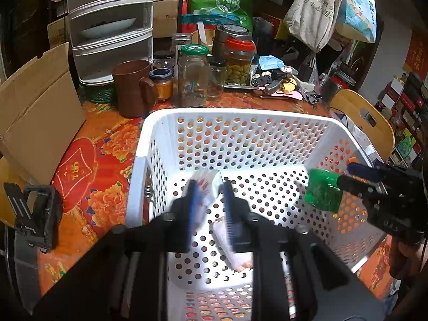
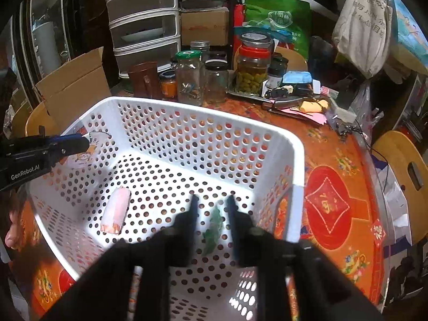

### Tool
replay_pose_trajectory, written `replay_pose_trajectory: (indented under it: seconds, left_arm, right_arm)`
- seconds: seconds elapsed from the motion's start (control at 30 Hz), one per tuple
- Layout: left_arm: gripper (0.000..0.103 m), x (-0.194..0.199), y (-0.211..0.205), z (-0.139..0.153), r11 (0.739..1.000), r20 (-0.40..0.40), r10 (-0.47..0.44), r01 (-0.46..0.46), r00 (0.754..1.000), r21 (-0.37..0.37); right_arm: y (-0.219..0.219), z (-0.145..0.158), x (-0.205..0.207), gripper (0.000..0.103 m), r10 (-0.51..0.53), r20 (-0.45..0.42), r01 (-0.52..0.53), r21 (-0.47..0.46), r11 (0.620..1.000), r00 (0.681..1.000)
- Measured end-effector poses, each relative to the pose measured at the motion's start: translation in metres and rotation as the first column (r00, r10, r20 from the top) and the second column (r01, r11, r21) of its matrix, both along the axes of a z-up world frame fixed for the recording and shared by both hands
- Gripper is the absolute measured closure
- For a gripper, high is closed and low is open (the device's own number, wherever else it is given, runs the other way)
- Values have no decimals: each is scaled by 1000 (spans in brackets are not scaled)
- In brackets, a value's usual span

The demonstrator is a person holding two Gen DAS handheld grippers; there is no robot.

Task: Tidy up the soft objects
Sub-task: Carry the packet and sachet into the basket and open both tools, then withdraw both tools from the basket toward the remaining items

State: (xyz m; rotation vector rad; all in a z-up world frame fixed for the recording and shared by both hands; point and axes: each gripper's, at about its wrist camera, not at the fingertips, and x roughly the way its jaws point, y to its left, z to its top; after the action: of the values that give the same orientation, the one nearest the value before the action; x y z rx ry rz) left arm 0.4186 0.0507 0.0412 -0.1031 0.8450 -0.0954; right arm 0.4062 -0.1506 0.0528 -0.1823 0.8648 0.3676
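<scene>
A white perforated basket (image 1: pixel 235 113) (image 2: pixel 203 112) stands on the orange flowered tablecloth, and both grippers reach into it. My left gripper (image 1: pixel 210 190) (image 2: pixel 83 141) is open, with a white printed tissue packet (image 1: pixel 207 184) (image 2: pixel 93 147) loose at its tips above the basket floor. My right gripper (image 2: pixel 212 200) (image 1: pixel 345 174) is open too. A green packet (image 2: pixel 214 224) (image 1: pixel 323 192) hangs edge-on between its fingers with a gap on each side. A pink and white packet (image 2: pixel 116 211) (image 1: pixel 232 240) lies on the basket floor.
Behind the basket stand glass jars (image 1: pixel 193 77), a brown mug (image 1: pixel 133 88) and stacked plastic drawers (image 1: pixel 109 26). A cardboard box (image 1: pixel 37 112) is at the left, a wooden chair (image 2: pixel 401 165) at the right. A hand (image 2: pixel 13 230) holds the left gripper.
</scene>
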Motion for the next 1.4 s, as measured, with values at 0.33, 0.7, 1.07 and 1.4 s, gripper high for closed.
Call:
replay_pose_trajectory:
  seconds: [0.33, 0.7, 1.07, 1.4]
  left_arm:
    - [10, -24, -6, 22, 999, 84, 29, -32, 996, 35]
    - [6, -66, -20, 37, 996, 102, 37, -45, 994, 82]
    - [5, -148, -25, 53, 993, 130, 22, -36, 991, 110]
    - [5, -231, -16, 35, 997, 123, 24, -33, 992, 73]
  right_arm:
    - [-7, 14, -14, 2, -27, 58, 26, 19, 999, 998]
    - [-21, 28, -41, 0, -87, 96, 83, 43, 996, 992]
    - [-33, 41, -99, 0, -101, 157, 100, 19, 995, 982]
    - [-44, 34, -170, 0, -60, 196, 60, 6, 998, 979]
